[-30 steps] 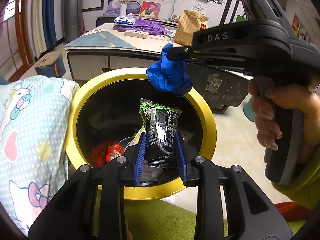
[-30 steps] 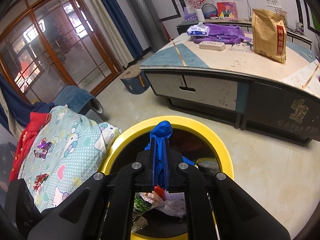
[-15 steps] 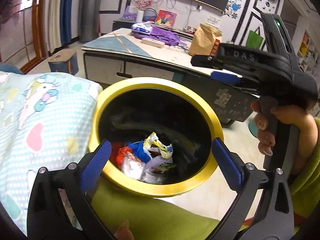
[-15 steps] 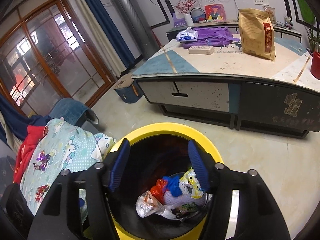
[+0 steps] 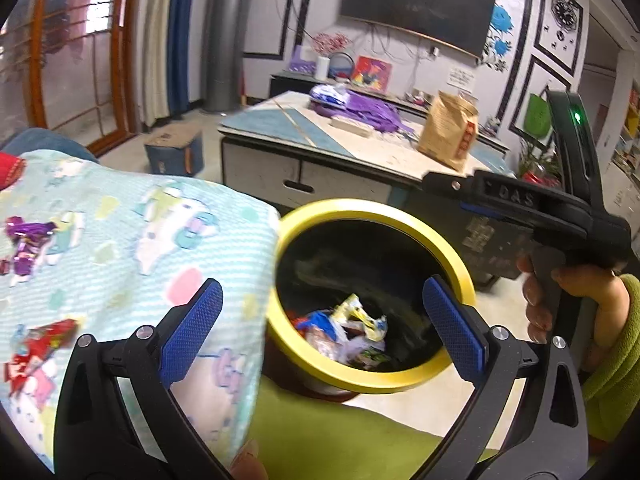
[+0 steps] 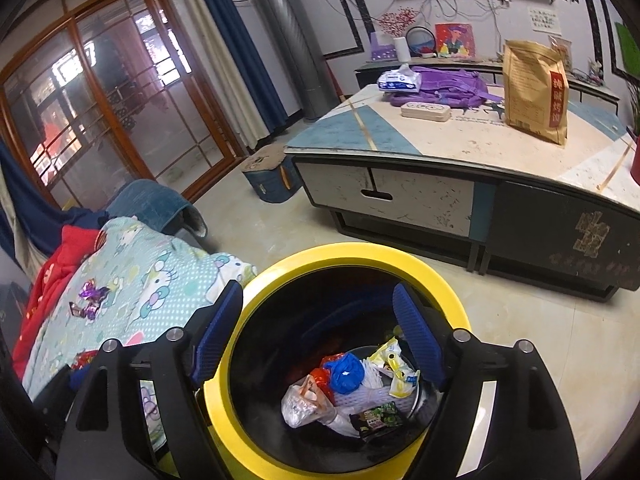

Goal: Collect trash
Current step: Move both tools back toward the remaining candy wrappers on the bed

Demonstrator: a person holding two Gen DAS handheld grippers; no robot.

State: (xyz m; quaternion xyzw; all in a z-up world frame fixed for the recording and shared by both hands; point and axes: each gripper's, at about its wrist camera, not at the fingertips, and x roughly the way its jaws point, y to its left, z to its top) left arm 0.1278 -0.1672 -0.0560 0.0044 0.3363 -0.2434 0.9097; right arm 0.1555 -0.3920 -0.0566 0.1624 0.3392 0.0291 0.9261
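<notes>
"DAS" lettering marks the right gripper point(image 5: 444, 186), spread like the left gripper point(image 5: 322, 330) above the bin point(image 6: 440, 276).

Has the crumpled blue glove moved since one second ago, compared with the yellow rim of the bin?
Yes. The crumpled blue glove went down past the yellow-rimmed black bin's rim; it now lies inside among wrappers, while the right gripper is open.

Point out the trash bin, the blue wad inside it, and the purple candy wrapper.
trash bin point(image 6: 448, 280): right wrist view, yellow rim.
blue wad point(image 6: 345, 373): right wrist view, its middle.
purple candy wrapper point(image 6: 91, 298): right wrist view, foil centre.
</notes>
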